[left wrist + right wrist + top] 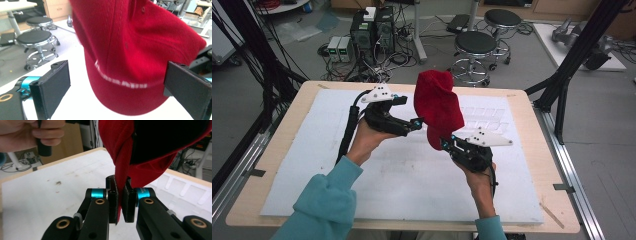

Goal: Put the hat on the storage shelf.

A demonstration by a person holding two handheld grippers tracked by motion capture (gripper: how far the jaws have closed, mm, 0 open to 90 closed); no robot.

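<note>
Underneath, white foam mat (312, 150) on wooden table (532, 115)

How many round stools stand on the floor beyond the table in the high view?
2: one black-topped stool just past the table's far edge, behind the red cap; a second stool farther back to its right. Others may be hidden.

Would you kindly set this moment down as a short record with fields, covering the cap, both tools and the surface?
item: red cap, held up above the table
right tool: shut on the cap's edge, fabric pinched between its pads
left tool: jaws wide apart, not touching the cap, which hangs just beyond them
surface: white board on a wooden table
background: black stools and computer boxes on the floor
</note>
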